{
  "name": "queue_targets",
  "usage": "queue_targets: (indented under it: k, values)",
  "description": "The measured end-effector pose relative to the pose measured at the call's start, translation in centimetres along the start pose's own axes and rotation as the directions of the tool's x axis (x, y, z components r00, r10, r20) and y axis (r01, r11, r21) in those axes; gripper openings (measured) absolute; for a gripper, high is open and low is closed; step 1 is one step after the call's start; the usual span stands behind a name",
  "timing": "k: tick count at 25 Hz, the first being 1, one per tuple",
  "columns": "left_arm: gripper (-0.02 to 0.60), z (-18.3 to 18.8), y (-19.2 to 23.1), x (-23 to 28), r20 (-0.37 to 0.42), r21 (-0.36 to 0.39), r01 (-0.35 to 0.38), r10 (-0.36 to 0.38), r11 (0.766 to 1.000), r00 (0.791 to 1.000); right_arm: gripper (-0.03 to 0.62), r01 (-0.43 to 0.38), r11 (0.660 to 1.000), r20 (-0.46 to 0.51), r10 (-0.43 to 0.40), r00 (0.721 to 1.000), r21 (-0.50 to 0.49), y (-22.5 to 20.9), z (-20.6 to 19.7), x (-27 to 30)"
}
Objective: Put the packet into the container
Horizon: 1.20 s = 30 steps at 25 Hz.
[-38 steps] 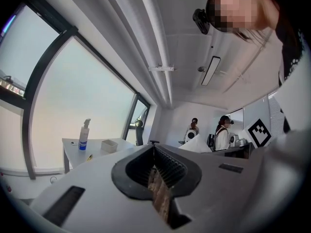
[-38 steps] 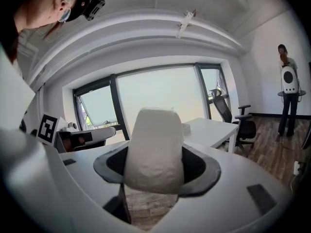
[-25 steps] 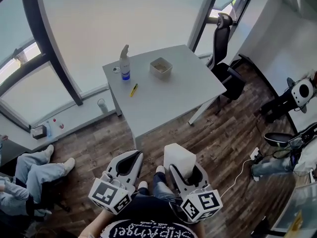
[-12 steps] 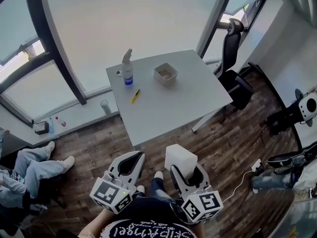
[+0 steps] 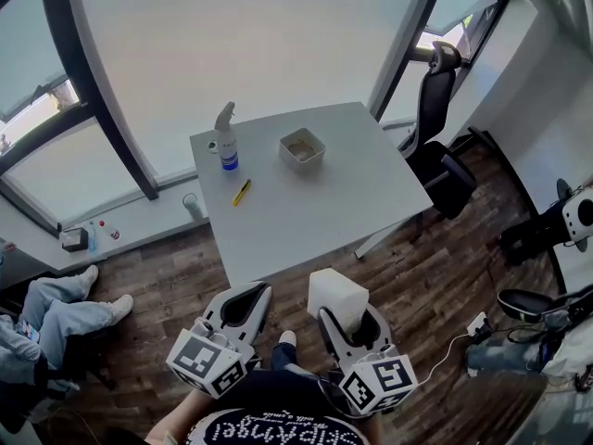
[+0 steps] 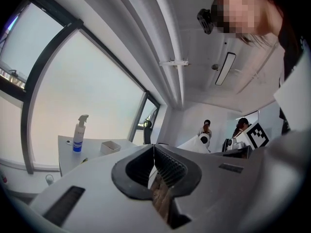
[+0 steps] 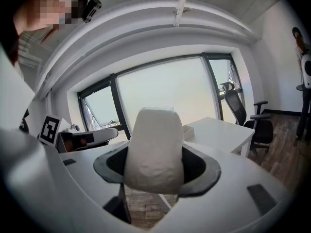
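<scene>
Head view: the container point(image 5: 302, 147) sits toward the far edge of the table point(image 5: 315, 202). My left gripper point(image 5: 243, 304) and right gripper point(image 5: 350, 327) hang short of the table's near edge.

Left gripper view: my jaws are pressed together, with nothing between them.

Right gripper view: my jaws clamp the white packet point(image 7: 154, 149), well short of the table.

Daylight floods in through the windows point(image 5: 232, 54), blown out to milky white; the surface point(image 5: 306, 202) is bright and evenly lit, shadows faint. Heavy fisheye bending at every edge, black corners in both gripper views, and the left gripper point(image 6: 154, 152) looms soft up close.
</scene>
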<state>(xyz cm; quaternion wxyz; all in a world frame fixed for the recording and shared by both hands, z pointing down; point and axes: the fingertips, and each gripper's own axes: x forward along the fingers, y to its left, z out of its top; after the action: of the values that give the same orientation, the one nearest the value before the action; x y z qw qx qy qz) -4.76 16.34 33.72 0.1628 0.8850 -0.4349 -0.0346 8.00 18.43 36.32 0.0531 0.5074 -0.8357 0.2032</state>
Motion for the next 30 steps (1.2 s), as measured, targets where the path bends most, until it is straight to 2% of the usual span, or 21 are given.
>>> queue_targets:
  k: [4,30]
  values:
    - [0.009,0.0,-0.7,1.6,0.0,-0.019,0.003,-0.003,1.0,1.0,0.273,0.0,1.0,-0.008,0.0,1.0,0.01,-1.5,0.5,0.1]
    - [0.009,-0.4,-3.2,6.6,0.024,0.0,-0.051,0.051,0.999,0.998,0.273,-0.071,0.997,0.019,0.072,0.997,-0.015,-7.5,3.0,0.7]
